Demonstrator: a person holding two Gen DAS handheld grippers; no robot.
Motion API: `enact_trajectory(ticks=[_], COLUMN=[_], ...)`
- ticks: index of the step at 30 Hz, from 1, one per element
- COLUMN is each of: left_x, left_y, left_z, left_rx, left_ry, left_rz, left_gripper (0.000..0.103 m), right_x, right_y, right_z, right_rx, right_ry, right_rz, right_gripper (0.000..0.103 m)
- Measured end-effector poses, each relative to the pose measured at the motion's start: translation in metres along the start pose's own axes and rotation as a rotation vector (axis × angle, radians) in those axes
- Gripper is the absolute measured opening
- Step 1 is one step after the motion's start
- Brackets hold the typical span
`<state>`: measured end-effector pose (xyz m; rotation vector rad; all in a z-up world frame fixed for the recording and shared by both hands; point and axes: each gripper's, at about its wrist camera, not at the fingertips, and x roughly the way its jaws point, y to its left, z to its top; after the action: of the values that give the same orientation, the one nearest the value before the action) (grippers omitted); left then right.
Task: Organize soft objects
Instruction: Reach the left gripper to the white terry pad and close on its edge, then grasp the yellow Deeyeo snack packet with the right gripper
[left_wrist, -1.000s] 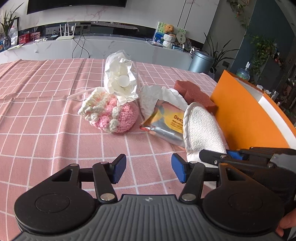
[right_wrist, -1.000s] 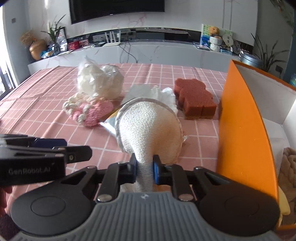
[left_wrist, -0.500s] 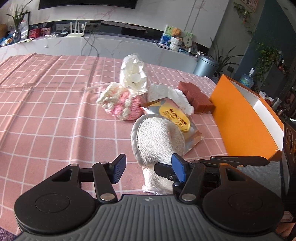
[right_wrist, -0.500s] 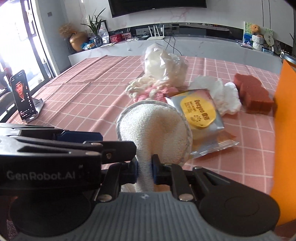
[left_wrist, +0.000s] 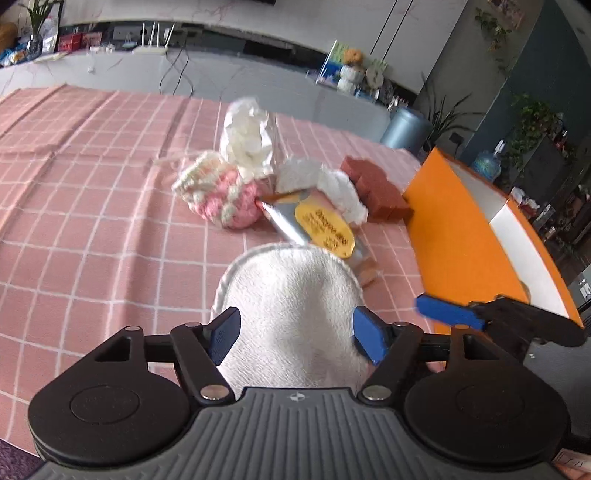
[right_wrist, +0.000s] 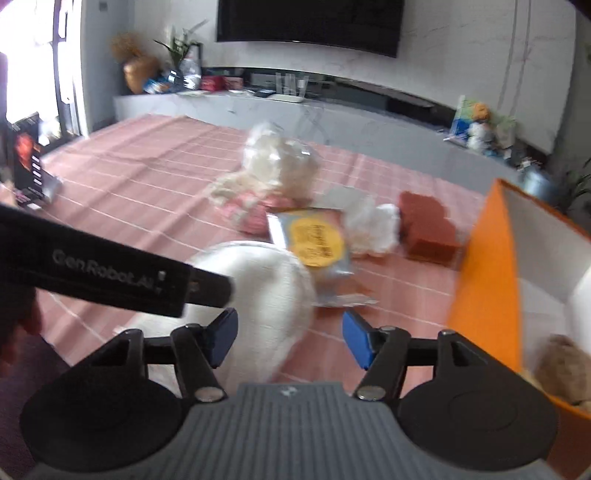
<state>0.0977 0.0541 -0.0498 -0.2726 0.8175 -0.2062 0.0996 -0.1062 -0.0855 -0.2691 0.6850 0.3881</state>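
We take the white terry mitt (left_wrist: 291, 314) as our landmark; it lies on the pink checked worktop (left_wrist: 92, 229). Our left claw (left_wrist: 295, 334) stands wide around the near end of the mitt, and its jaws have just been opening; the blue pads (left_wrist: 223, 332) are close to the cloth on both sides, but we cannot tell if they press it. Our right claw (right_wrist: 288, 334) has just been opening too and holds nothing: the mitt is by its left pad, with a gap to the right pad. Just behind the mitt lies a silver snack packet (left_wrist: 314, 225) with a yellow label. Further behind it are a pink crochet piece (left_wrist: 221, 195), a crumpled white bag (left_wrist: 247, 144), white tissue (left_wrist: 332, 184) and a brown sponge (left_wrist: 376, 188). To the right of the mitt stands an orange box (left_wrist: 454, 236).
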Motion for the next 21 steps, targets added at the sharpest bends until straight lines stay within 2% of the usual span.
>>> enact_trajectory(ticks=[2, 3, 7, 9, 12, 16, 17, 21], left_x=[0.01, 0.016, 0.038, 0.049, 0.056, 0.058, 0.058, 0.056], left_y=[-0.004, -0.005, -0.011, -0.012, -0.017, -0.02, -0.022, -0.023], left_z=[0.0, 0.0, -0.003, -0.005, -0.011, -0.014, -0.014, -0.016], left_rx=[-0.012, -0.017, 0.032, 0.048, 0.116, 0.143, 0.157, 0.178], left_ry=[0.038, 0.053, 0.098, 0.125, 0.106, 0.099, 0.097, 0.07], left_rz=[0.008, 0.015, 0.097, 0.111, 0.163, 0.154, 0.152, 0.144], left_gripper=[0.082, 0.083, 0.087, 0.089, 0.09, 0.089, 0.087, 0.049], right_x=[0.004, 0.006, 0.016, 0.021, 0.028, 0.039, 0.04, 0.041], right_y=[-0.002, -0.004, -0.007, -0.006, -0.008, -0.01, -0.009, -0.007], right_z=[-0.004, -0.005, -0.009, -0.011, -0.014, -0.017, -0.018, -0.017], right_rx=[-0.053, -0.062, -0.056, -0.062, -0.053, -0.02, -0.021, -0.025], right_ry=[0.011, 0.017, 0.046, 0.056, 0.064, 0.093, 0.093, 0.089], right_rz=[-0.051, -0.066, -0.052, -0.054, -0.039, -0.008, -0.008, 0.0], right_gripper=[0.052, 0.042, 0.037, 0.036, 0.031, 0.025, 0.025, 0.025])
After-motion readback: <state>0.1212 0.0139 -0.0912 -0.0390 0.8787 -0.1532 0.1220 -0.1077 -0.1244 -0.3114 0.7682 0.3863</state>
